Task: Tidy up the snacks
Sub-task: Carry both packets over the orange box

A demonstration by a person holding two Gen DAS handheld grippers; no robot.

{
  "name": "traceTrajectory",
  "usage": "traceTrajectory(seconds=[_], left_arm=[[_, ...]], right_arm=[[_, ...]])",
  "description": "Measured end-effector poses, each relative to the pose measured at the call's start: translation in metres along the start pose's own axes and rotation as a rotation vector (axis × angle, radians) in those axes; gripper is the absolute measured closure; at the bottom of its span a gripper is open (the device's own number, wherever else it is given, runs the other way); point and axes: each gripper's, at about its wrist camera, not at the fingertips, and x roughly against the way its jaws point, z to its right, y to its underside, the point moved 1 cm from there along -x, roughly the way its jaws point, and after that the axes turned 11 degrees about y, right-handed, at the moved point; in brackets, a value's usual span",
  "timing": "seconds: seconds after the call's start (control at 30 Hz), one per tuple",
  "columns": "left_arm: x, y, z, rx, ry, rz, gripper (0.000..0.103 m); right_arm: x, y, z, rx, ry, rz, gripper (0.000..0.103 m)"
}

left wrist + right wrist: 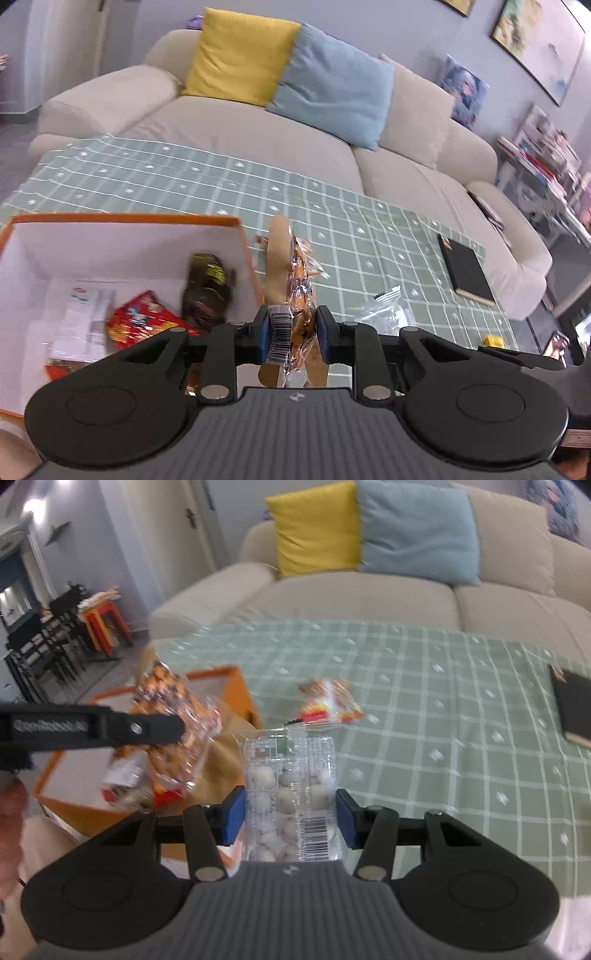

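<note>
The left gripper (291, 330) jaws pinch a crinkly orange pack (301, 295) and the right gripper (290, 814) jaws clamp a clear pack (291, 794) of what look like white sweets (light, slippery, crushable, so hold the edges), both hanging above the table (184, 181) beside the orange box (122, 221).

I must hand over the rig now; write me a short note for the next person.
Left tool: shut on an orange snack bag, beside the orange box.
Right tool: shut on a clear pack of white balls.
Done: a red packet and a dark packet lie in the box.
Left: box both held packs, then the orange-red packet on the green tablecloth.
</note>
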Motion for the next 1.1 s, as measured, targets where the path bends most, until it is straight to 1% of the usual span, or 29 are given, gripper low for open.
traceTrajectory(seconds=[0.3, 0.57, 0.83, 1.03, 1.1], left_arm=[[0.035, -0.013, -0.046, 0.053, -0.065, 0.067, 0.075], [0.054, -0.025, -0.087, 0.055, -0.176, 0.078, 0.075], [0.053, -0.029, -0.125, 0.062, -0.272, 0.055, 0.075], [0.044, -0.028, -0.154, 0.082, -0.321, 0.014, 0.076], [0.04, -0.026, -0.163, 0.093, -0.323, -0.003, 0.076]], right_arm=[[-0.003, -0.031, -0.061, 0.101, -0.078, 0.036, 0.054], [-0.02, -0.046, -0.111, 0.183, -0.111, 0.018, 0.054], [-0.055, -0.055, -0.155, 0.27, -0.106, -0.018, 0.054], [-0.085, -0.056, -0.181, 0.353, -0.069, -0.053, 0.054], [-0.097, -0.056, -0.189, 0.38, -0.057, -0.069, 0.054]])
